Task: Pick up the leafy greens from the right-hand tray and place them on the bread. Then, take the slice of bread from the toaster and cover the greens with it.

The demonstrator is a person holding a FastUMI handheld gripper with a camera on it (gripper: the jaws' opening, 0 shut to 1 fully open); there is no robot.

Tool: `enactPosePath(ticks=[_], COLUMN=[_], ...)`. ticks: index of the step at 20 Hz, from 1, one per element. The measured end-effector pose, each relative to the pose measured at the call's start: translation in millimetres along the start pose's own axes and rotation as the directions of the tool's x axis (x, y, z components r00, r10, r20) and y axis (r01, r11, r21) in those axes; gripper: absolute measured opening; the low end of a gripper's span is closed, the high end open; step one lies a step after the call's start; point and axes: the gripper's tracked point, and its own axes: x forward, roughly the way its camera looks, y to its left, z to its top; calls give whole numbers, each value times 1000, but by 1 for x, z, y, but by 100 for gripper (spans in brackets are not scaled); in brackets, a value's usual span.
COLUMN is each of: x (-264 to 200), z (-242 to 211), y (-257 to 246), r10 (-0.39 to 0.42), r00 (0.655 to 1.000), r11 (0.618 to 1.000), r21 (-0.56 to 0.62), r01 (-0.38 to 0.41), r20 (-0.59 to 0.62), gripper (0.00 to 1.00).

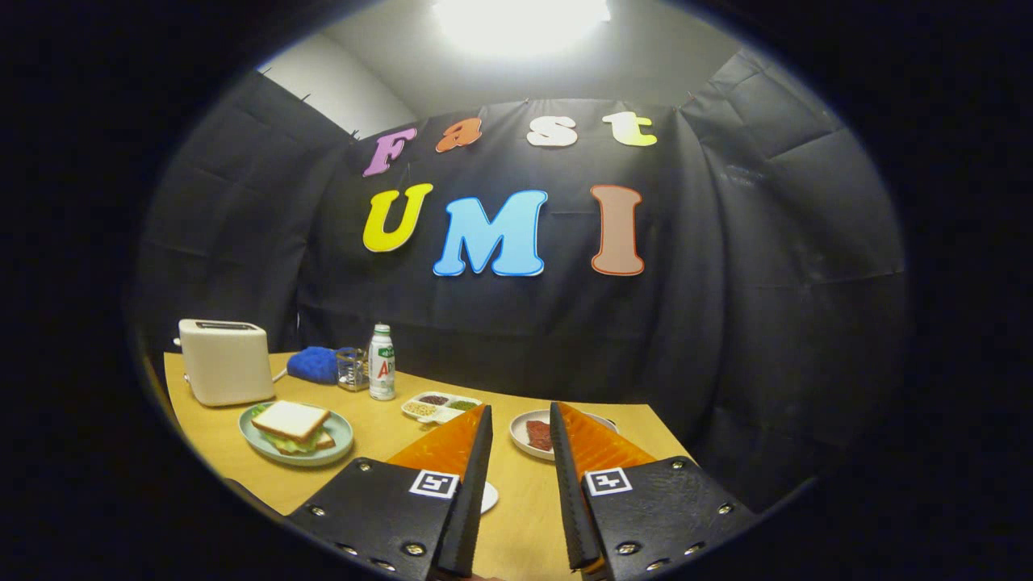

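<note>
Currently, status by item:

Gripper: held above the table, well clear of the surface, looking level toward the booth wall; fingers spread apart, nothing between them.
Fingers: both run forward side by side with a bare gap of table showing between them.
Table: light wood top; all items below are placed on it.
Green plate: landmark for this list; ahead of the fingers and off to their left, well apart from them.
Bread: top slice lies flat on the stack on the green plate.
Leafy greens: under the top slice, edges showing out from beneath it; a lower slice shows under them at the stack's right edge.
Toaster: just behind the green plate, upright; whether its slot holds anything cannot be told.
Blue cloth: behind the green plate, to the right of the toaster.
Glass: beside the blue cloth.
Bottle: upright, next to the glass.
Divided tray: right of the green plate, holding small portions in separate compartments.
White dish: further right of the green plate, seen between the fingertips, with a reddish piece on it.
</note>
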Motion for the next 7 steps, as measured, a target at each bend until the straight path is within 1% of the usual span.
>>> enactPosePath(ticks=[2,4,7], x=[1,-1,-6], z=[-3,-5,-6], y=[-31,-57,-114], r10=[-43,-70,-145], r00=[999,997,986], r11=[999,997,989], r21=[25,46,-24], r01=[43,69,148], r20=[-3,21,81], gripper=[42,42,42])
